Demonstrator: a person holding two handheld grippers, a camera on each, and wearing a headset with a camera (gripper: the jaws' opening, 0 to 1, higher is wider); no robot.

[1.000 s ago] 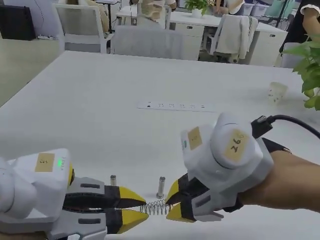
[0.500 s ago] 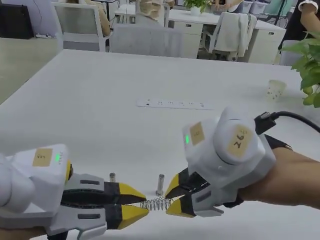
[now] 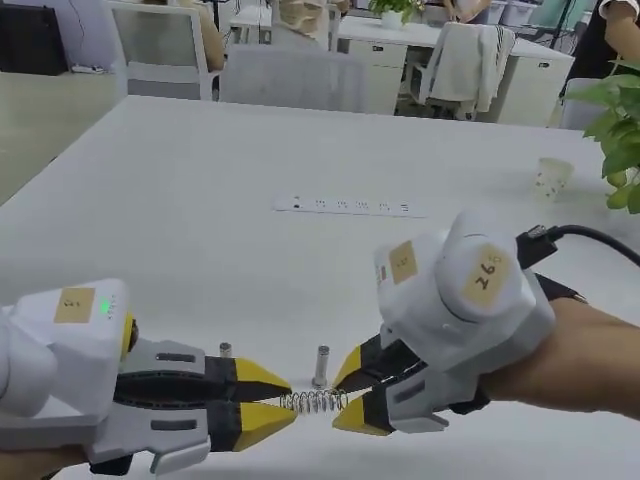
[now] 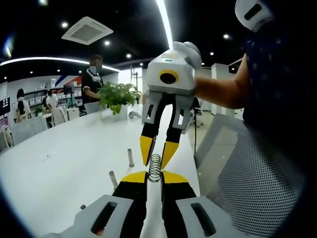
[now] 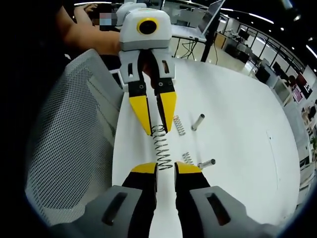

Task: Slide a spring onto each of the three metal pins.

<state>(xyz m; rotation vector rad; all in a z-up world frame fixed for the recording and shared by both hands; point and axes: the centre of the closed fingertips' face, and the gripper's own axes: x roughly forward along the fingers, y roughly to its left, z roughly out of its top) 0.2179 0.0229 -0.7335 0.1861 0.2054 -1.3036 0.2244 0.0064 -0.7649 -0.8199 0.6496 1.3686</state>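
A small steel spring (image 3: 312, 402) hangs level just above the white table, held at both ends. My left gripper (image 3: 283, 400) is shut on its left end and my right gripper (image 3: 343, 398) on its right end. In the left gripper view the spring (image 4: 155, 167) rises from my own tips (image 4: 154, 176) to the right gripper (image 4: 157, 154). The right gripper view shows the spring (image 5: 161, 146) between my tips (image 5: 166, 167) and the left gripper (image 5: 158, 130). Two upright metal pins (image 3: 322, 366) (image 3: 225, 351) stand just behind the spring. Two loose springs (image 5: 179, 125) (image 5: 187, 157) lie near the pins (image 5: 198, 121) (image 5: 207, 163).
A white power strip (image 3: 350, 208) lies mid-table, and a paper cup (image 3: 548, 181) stands at the far right beside a green plant (image 3: 620, 150). Chairs and desks stand beyond the table's far edge. A person's forearm (image 3: 580, 350) comes in from the right.
Both grippers stay on the spring's ends in nearly the same place. The head view has tilted a little.
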